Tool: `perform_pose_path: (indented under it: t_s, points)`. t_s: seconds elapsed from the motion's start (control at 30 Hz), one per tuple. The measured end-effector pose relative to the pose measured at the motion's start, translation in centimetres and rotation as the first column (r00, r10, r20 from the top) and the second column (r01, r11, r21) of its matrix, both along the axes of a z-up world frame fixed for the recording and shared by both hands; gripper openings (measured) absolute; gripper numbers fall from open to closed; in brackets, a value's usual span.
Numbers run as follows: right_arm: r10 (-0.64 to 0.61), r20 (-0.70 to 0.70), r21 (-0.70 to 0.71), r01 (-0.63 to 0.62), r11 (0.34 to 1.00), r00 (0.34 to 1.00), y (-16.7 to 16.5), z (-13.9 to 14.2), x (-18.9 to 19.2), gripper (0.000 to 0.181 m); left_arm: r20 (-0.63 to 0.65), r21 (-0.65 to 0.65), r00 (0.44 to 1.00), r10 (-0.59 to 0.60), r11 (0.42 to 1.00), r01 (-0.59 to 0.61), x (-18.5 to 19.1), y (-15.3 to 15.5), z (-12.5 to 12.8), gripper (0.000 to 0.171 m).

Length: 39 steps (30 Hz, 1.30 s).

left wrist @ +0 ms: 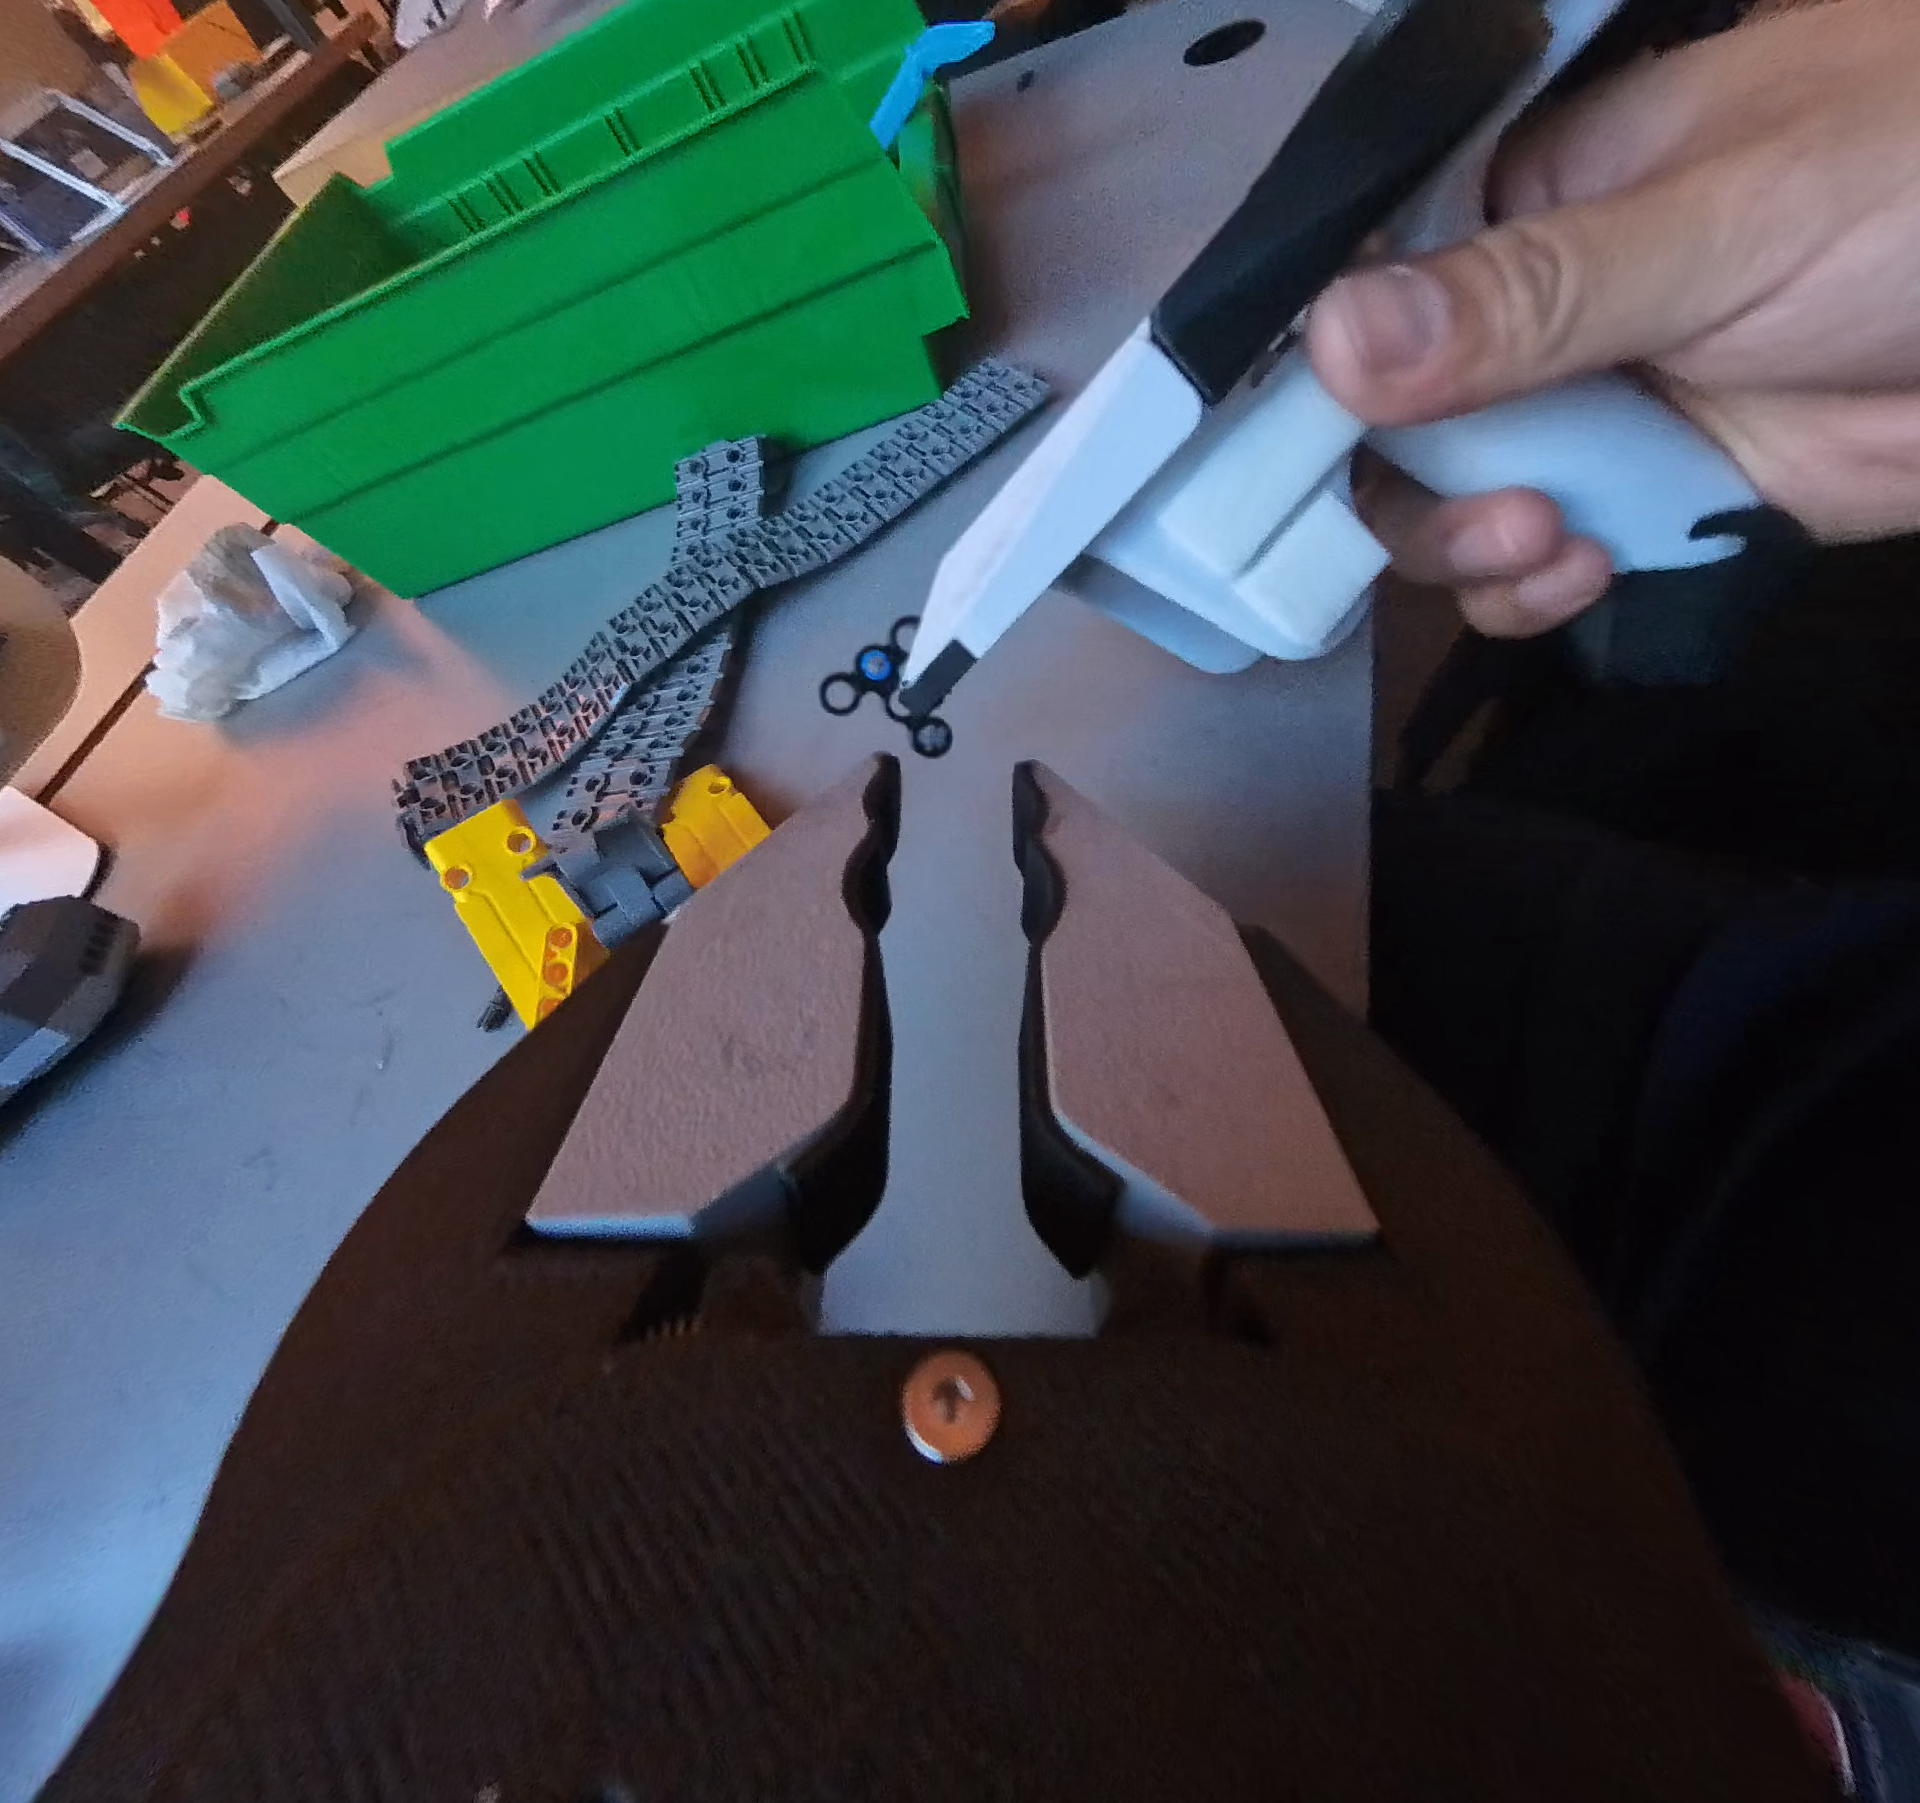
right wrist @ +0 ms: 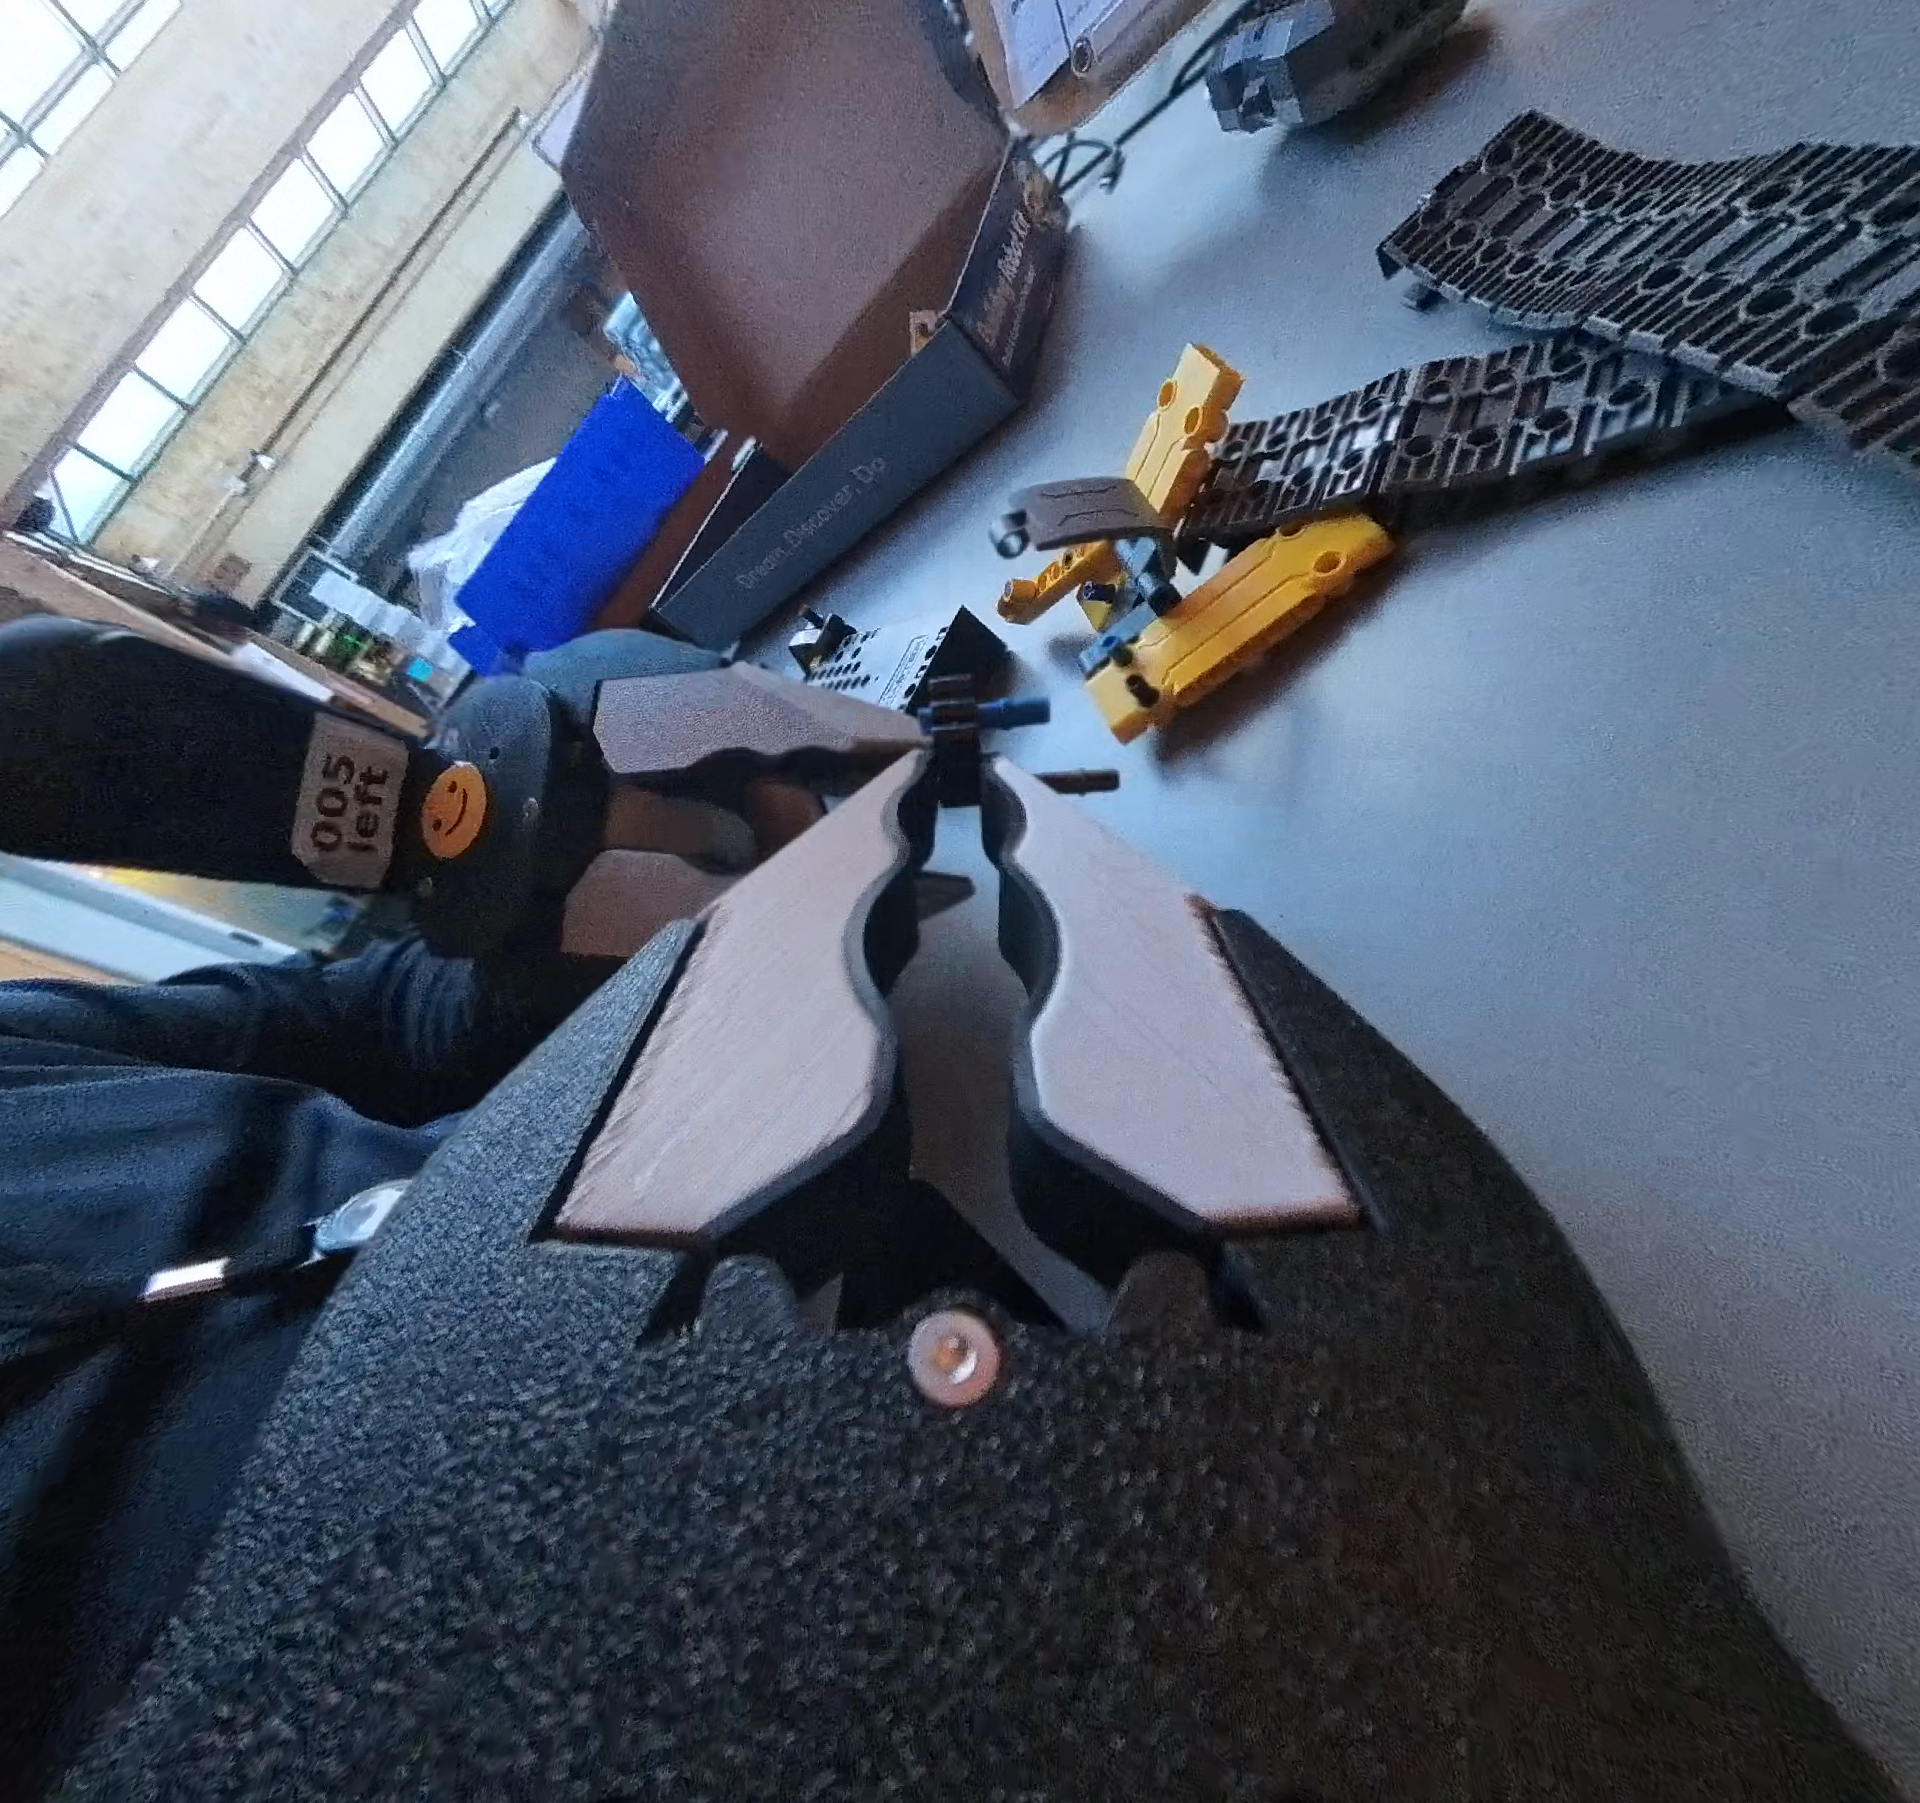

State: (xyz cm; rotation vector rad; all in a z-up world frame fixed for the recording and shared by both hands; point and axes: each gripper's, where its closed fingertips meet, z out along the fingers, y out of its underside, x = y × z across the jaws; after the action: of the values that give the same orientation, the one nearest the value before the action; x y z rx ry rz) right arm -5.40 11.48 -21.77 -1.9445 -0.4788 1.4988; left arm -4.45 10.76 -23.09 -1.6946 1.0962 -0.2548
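A small black toy part with ring-shaped lobes and a blue pin [left wrist: 871,679] lies on the grey table [left wrist: 312,1182]. My right gripper [left wrist: 923,691], held by a hand [left wrist: 1662,299], comes down from the right, its tip on this part. In the right wrist view my right gripper [right wrist: 956,774] is shut on the black part [right wrist: 951,714], the blue pin [right wrist: 1013,711] sticking out to the right. My left gripper [left wrist: 954,777] is open and empty, its tips just short of the part. It also shows in the right wrist view [right wrist: 717,797], at the left.
A green bin [left wrist: 582,319] stands at the back. Grey track strips [left wrist: 727,590] [right wrist: 1610,257] and a yellow brick assembly [left wrist: 520,901] [right wrist: 1236,610] lie left of the grippers. There is crumpled tissue [left wrist: 249,621], a grey block [right wrist: 1340,18] and a brown box [right wrist: 800,195]. The table edge [left wrist: 1371,870] is close on the right.
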Motion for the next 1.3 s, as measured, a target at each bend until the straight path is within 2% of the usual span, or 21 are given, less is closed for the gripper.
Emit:
perform_pose_path:
  t_s: [0.17, 0.37, 0.5, 0.7, 0.77, 0.9, 0.93, 1.0, 1.07, 1.13, 1.17, 1.2, 1.3]
  points:
    - [-0.054, -0.029, -0.071, 0.051, 0.996, 0.998, -0.1, -0.7, 0.2, 0.003, 0.042, 0.033, 0.999, -0.002, 0.999, 0.001, 0.0, 0.2, 0.8, 0.01]
    - [-0.086, -0.093, -0.154, 0.071, 0.986, 0.992, -0.2, -1.2, 0.2, 0.004, -0.001, 0.025, 1.0, -0.015, 1.0, 0.015, 0.3, 0.3, 0.2, 0.007]
    - [-0.098, -0.088, -0.149, 0.084, 0.985, 0.991, -0.3, -1.3, 0.4, 0.003, 0.0, 0.008, 1.0, -0.022, 1.0, 0.022, 0.3, 0.2, 0.1, 0.01]
    - [-0.109, -0.069, -0.13, 0.099, 0.986, 0.992, -0.4, -1.5, 0.3, 0.004, -0.004, -0.021, 0.999, -0.033, 0.999, 0.033, 0.1, 0.0, -0.2, 0.003]
    - [-0.114, -0.047, -0.083, 0.11, 0.99, 0.992, -0.4, -1.3, 0.7, 0.008, -0.002, -0.064, 0.999, -0.034, 0.997, 0.034, -0.3, 0.0, -0.5, 0.003]
    - [-0.112, 0.022, -0.013, 0.113, 0.994, 0.993, -0.4, -1.4, 2.0, 0.003, 0.046, -0.127, 0.999, -0.029, 0.991, 0.035, -0.9, 0.4, -0.5, 0.002]
    - [-0.134, 0.048, 0.025, 0.133, 0.991, 0.99, 0.0, -1.1, 3.0, 0.005, 0.054, -0.144, 0.998, -0.031, 0.989, 0.039, -1.0, 0.4, -0.5, 0.002]
    - [-0.255, 0.113, 0.155, 0.236, 0.959, 0.96, 2.6, 0.3, 6.8, 0.006, 0.05, -0.172, 0.997, -0.057, 0.983, 0.065, -1.0, 0.1, -0.9, 0.002]
    - [-0.42, 0.151, 0.295, 0.365, 0.883, 0.895, 6.1, 3.1, 12.7, 0.009, 0.029, -0.182, 0.997, -0.076, 0.98, 0.08, -0.9, -0.1, -1.2, 0.002]
    - [-0.61, 0.25, 0.446, 0.47, 0.762, 0.752, 10.4, 4.3, 19.8, 0.014, 0.0, -0.181, 0.997, -0.079, 0.98, 0.078, -0.9, -0.1, -1.6, 0.002]
    - [-0.663, 0.312, 0.481, 0.489, 0.728, 0.681, 12.2, 4.1, 22.8, 0.018, -0.011, -0.178, 0.996, -0.086, 0.981, 0.083, -0.8, -0.1, -1.7, 0.002]
    - [-0.657, 0.36, 0.466, 0.483, 0.742, 0.662, 13.5, 3.5, 24.4, 0.022, -0.023, -0.169, 0.996, -0.088, 0.982, 0.083, -0.8, -0.2, -1.8, 0.002]
    - [-0.535, 0.381, 0.287, 0.454, 0.844, 0.754, 15.8, 1.7, 24.5, 0.033, -0.068, -0.145, 0.993, -0.1, 0.985, 0.089, -0.6, -0.3, -2.2, 0.002]
